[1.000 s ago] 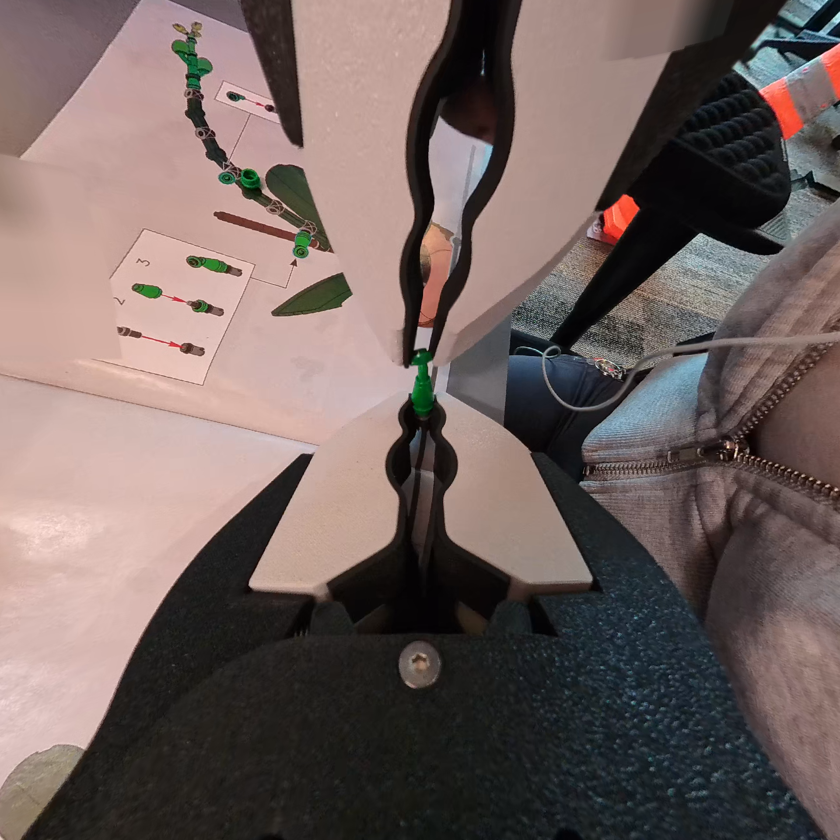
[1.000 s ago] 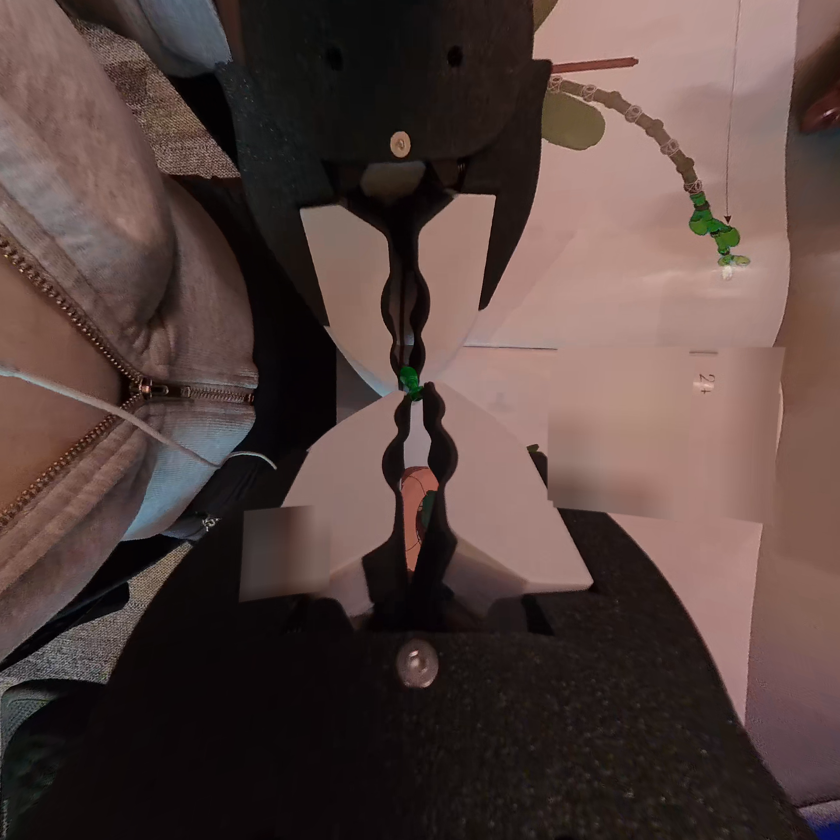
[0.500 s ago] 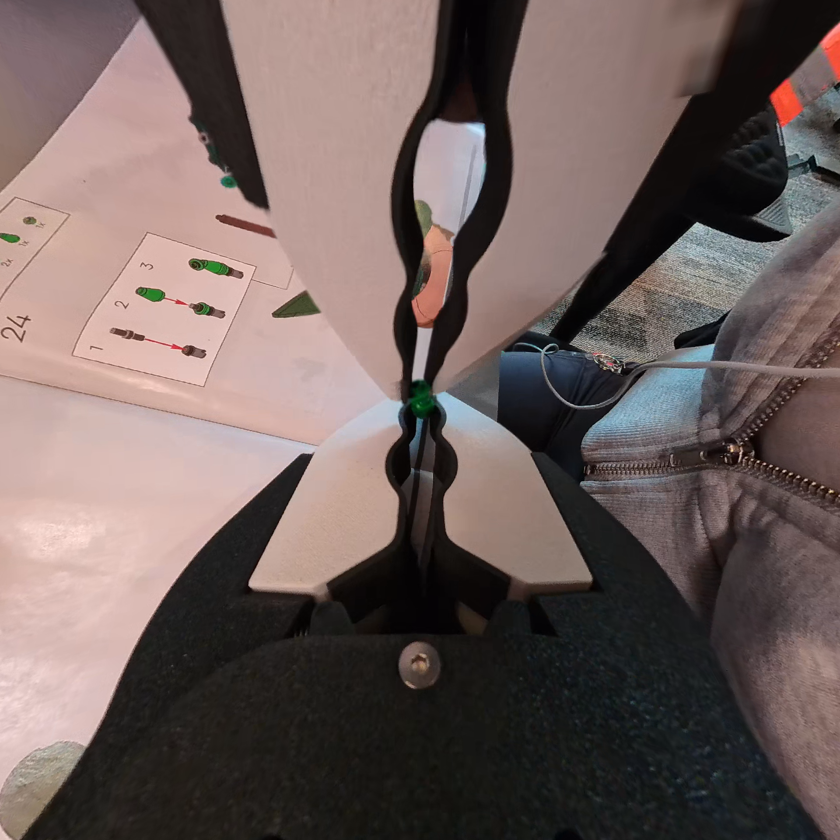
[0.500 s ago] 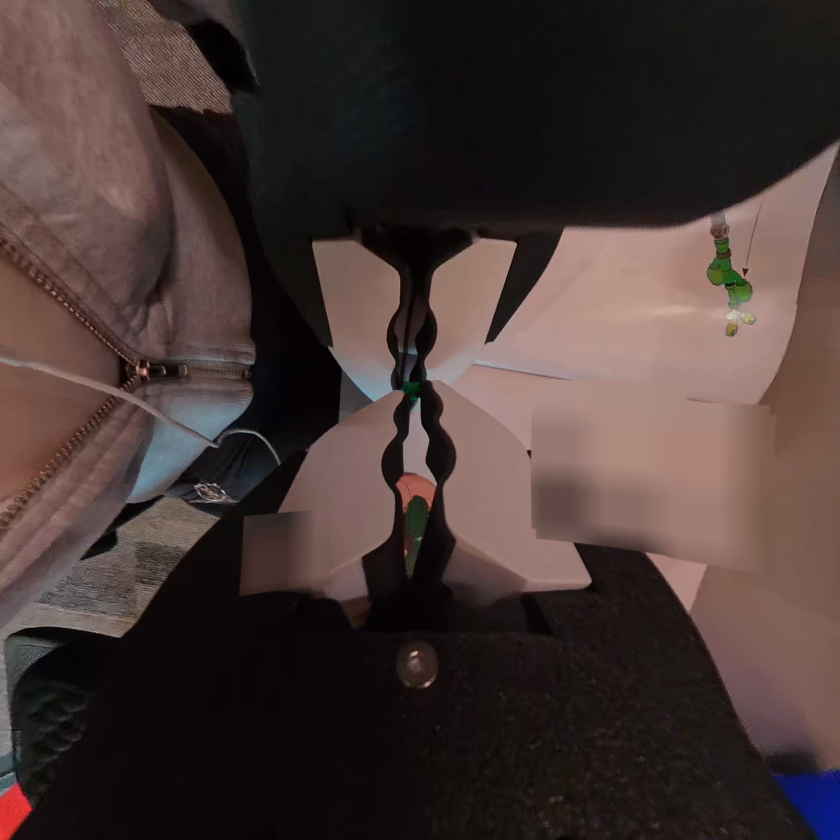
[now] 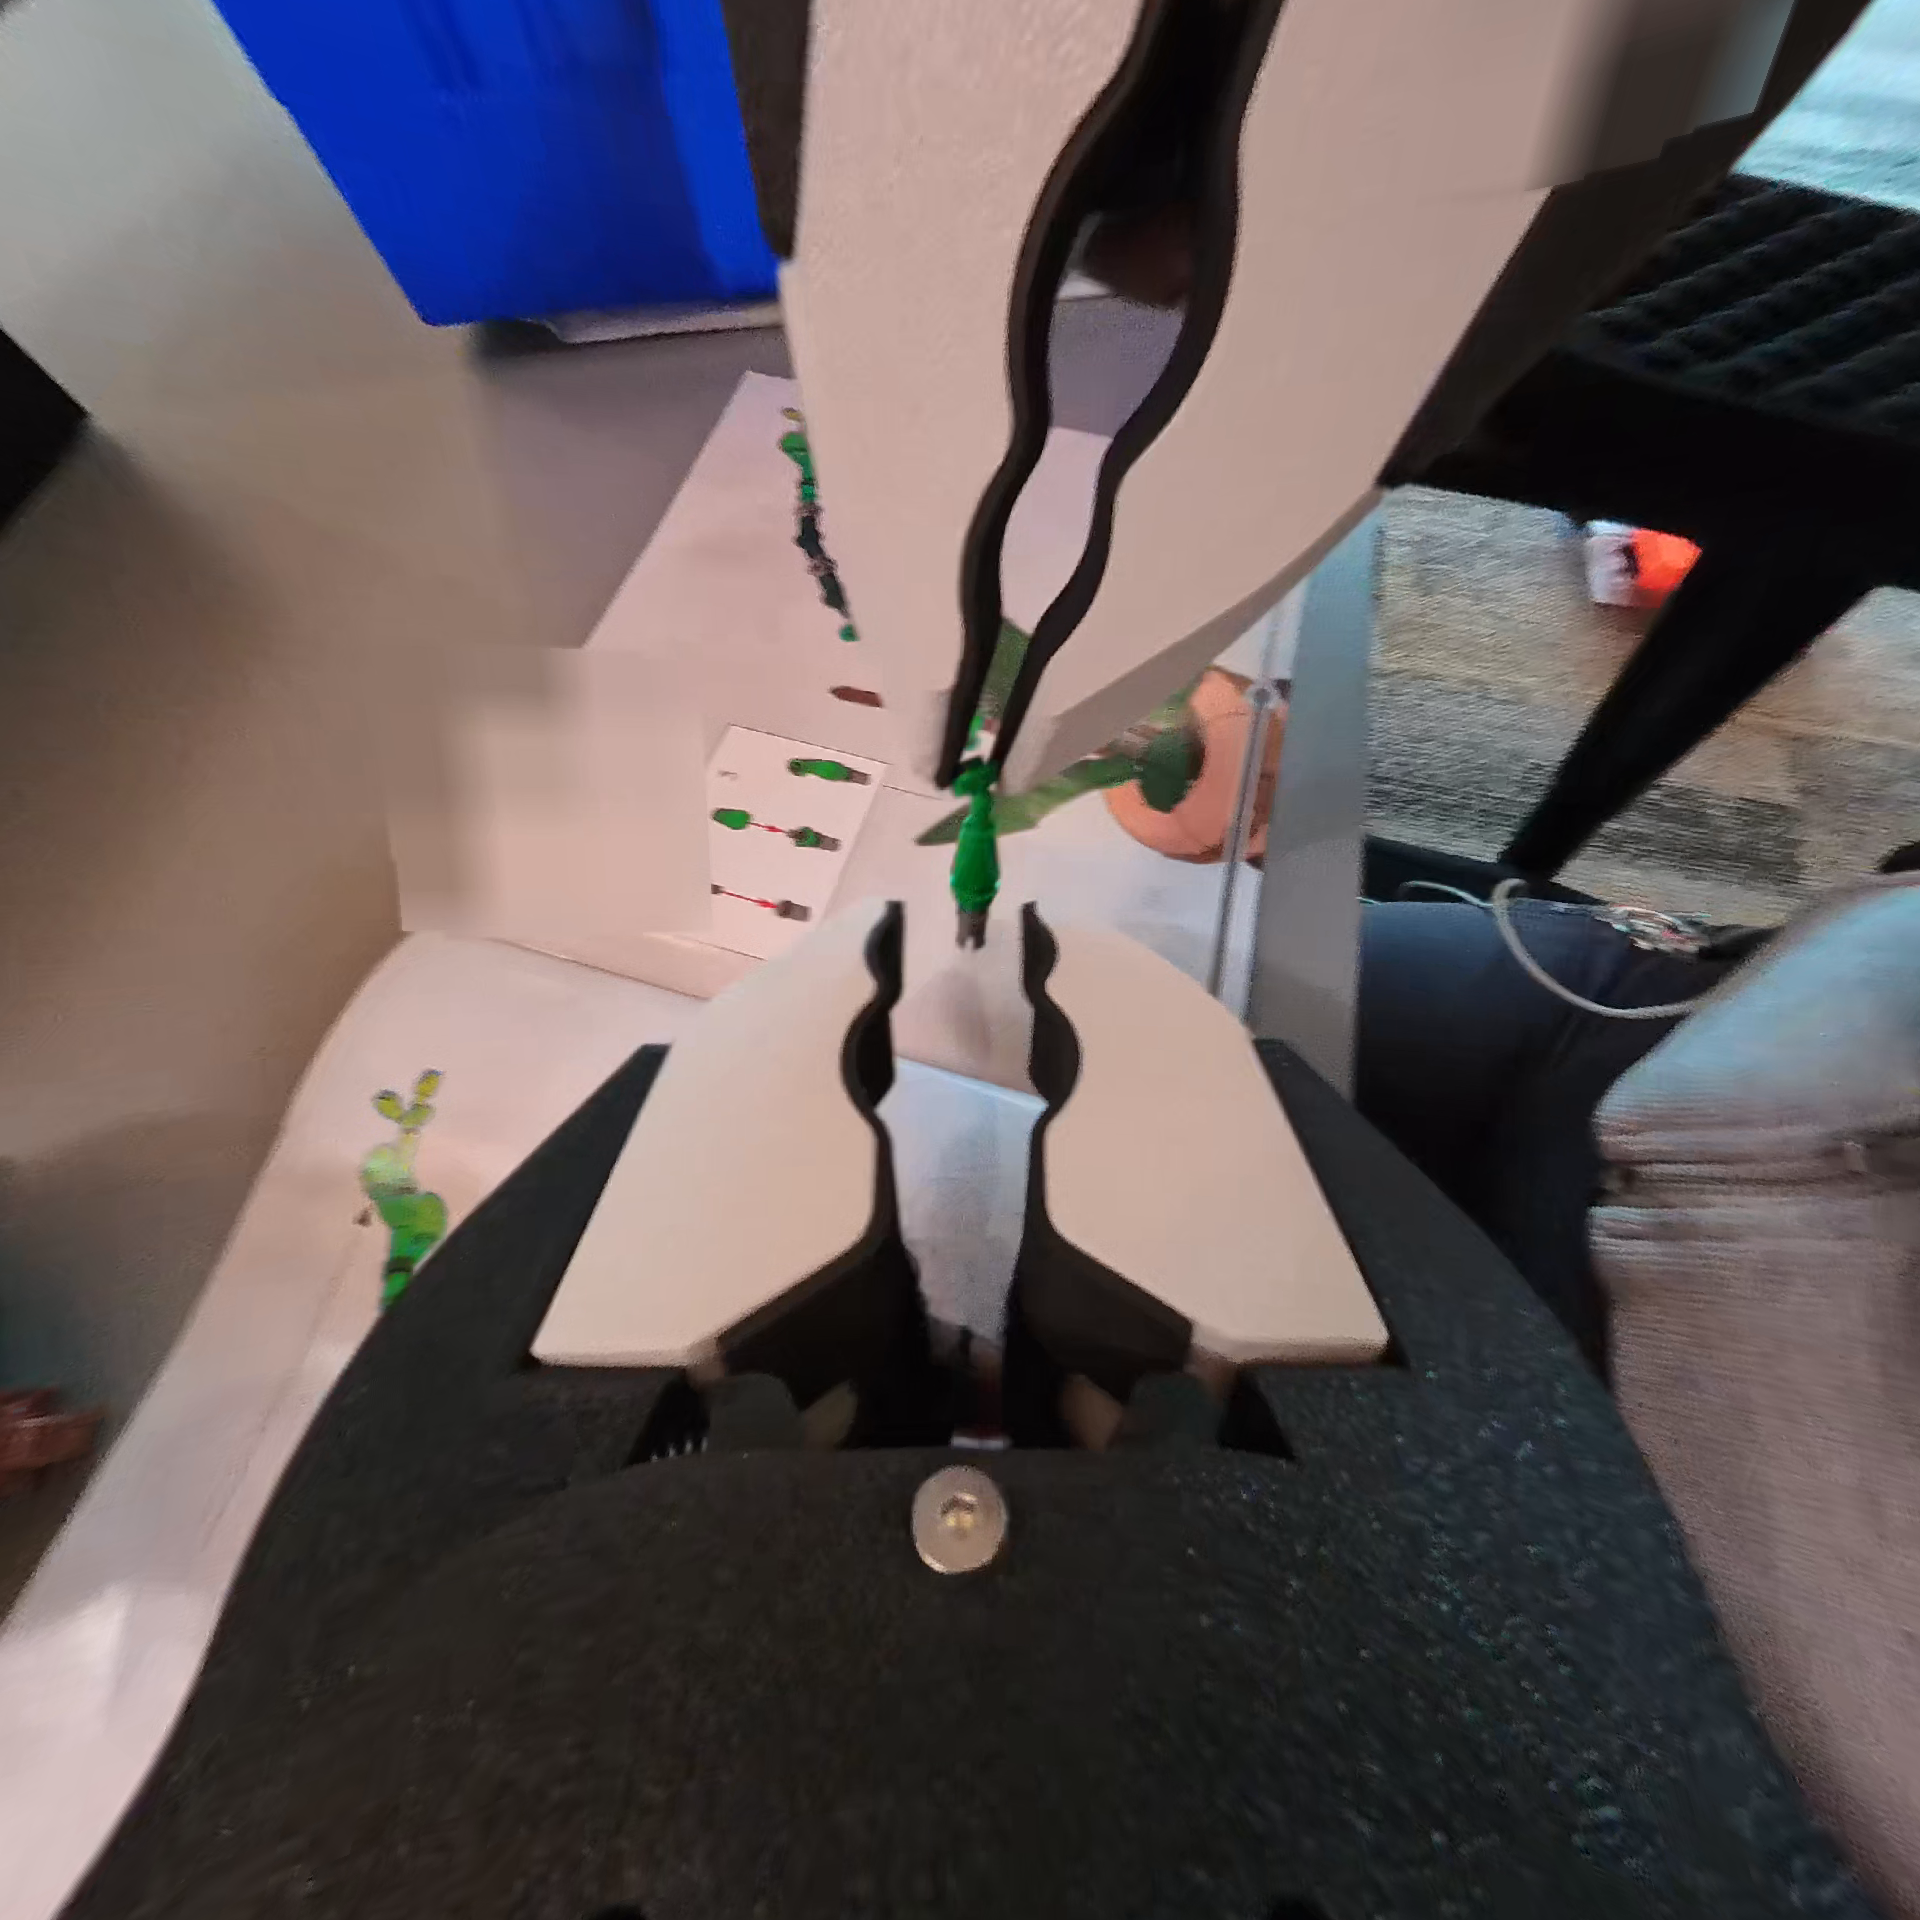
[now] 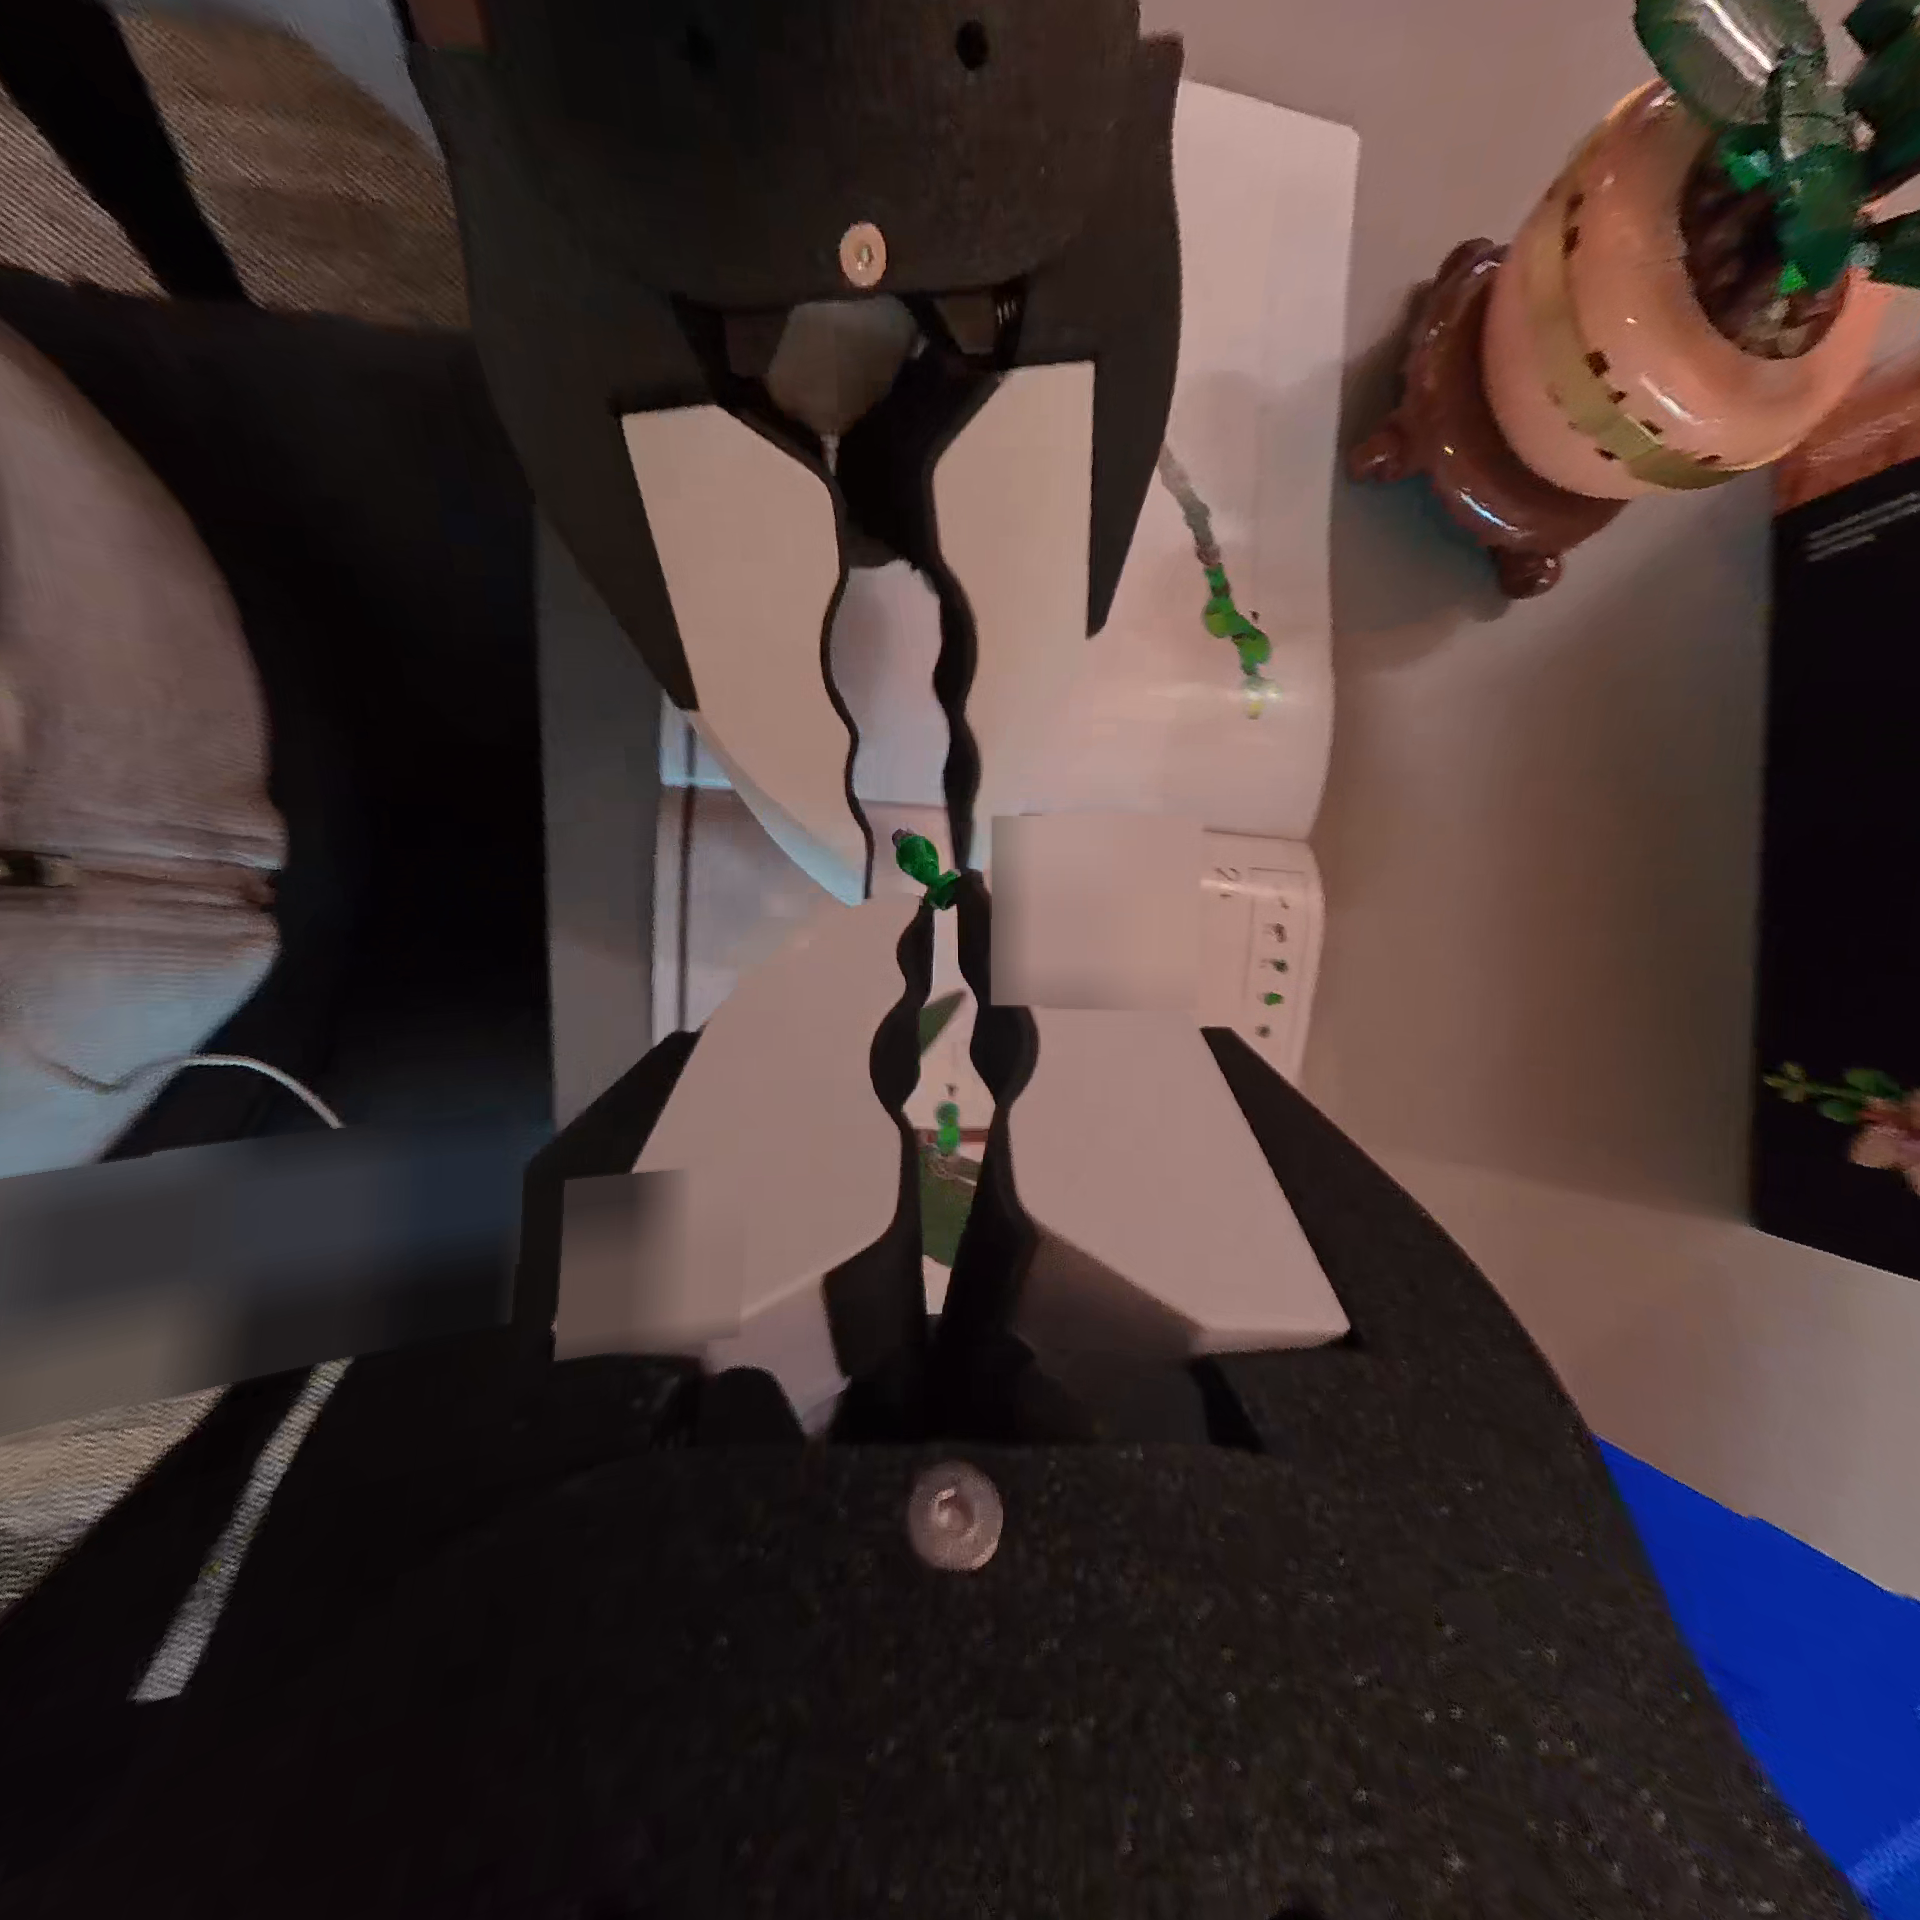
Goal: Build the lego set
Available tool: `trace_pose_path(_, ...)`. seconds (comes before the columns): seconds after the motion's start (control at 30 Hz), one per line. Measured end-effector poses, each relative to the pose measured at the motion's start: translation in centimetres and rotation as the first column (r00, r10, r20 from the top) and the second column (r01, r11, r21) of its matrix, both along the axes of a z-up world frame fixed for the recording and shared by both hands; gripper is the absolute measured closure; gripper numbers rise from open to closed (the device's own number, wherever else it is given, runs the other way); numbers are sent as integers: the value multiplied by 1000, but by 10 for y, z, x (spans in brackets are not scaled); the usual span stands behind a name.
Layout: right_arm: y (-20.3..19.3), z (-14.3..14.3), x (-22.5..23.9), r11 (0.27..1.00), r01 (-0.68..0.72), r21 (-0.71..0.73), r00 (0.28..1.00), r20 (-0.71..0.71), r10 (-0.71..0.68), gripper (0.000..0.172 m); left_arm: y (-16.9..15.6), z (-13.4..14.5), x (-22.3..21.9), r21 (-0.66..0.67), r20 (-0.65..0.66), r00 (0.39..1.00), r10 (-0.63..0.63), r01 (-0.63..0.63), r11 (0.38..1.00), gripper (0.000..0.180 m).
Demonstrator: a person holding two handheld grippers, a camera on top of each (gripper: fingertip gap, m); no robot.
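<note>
A small green lego stem piece with a grey pin tip [image 5: 977, 852] hangs from my right gripper [image 5: 971, 774], which comes in from the top of the left wrist view and is shut on the piece's upper end. My left gripper [image 5: 961, 920] is open; the grey tip stands between its fingertips [image 5: 883, 935] with a gap on both sides. In the right wrist view my right gripper [image 6: 940, 904] pinches the green piece [image 6: 920, 862] at its tips. The open left gripper [image 6: 916, 883] faces it from above.
An open instruction booklet [image 5: 790, 831] lies on the white table. A lego flower pot with green leaves [image 6: 1621, 343] stands at the right. A green stem assembly [image 5: 400, 1195] lies at the left. A blue bin [image 5: 499, 156], a dark box [image 6: 1839, 935] and a person's grey jacket [image 5: 1766, 1247] are nearby. Only a small space, under 4 cm, lies between the two pairs of fingers.
The two grippers pressed tip to tip on the green piece. Then my left gripper opened, let go and drew back a little. The piece stays in the right gripper. Both views have swung.
</note>
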State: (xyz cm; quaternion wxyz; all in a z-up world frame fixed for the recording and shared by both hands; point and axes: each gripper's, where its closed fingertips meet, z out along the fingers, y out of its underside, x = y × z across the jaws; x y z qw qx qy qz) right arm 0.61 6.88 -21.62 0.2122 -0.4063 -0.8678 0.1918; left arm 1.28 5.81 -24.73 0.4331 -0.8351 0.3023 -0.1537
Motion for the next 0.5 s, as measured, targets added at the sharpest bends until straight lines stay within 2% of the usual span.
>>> trace_pose_path(0.07, 10, 3, 2, 999, 12, 46, 1000, -4, -12, 168, 7, -1, -5, 9, -9, 1000, 22, -21, 1000, 144)
trace_pose_path(0.2, 22, -3, 8, 998, 37, 42, 999, 33, -38, 168, 15, 7, 3, 66, 57, 998, -20, 16, 998, 164)
trace_pose_path(0.3, 23, -10, 9, 998, 40, 45, 998, 46, -42, 168, 21, 4, 6, 57, 4, 999, -36, 36, 998, 160)
trace_pose_path(0.33, 23, -12, 9, 998, 39, 48, 998, 50, -41, 167, 23, 1, 7, 42, -6, 999, -43, 44, 998, 161)
trace_pose_path(0.37, 22, -14, 8, 998, 38, 50, 998, 48, -40, 167, 24, -2, 9, 33, -7, 999, -54, 54, 998, 172)
trace_pose_path(0.5, 23, -22, 10, 998, 45, 39, 996, 77, -48, 167, 23, -9, 13, 9, 19, 997, -74, 74, 997, 174)
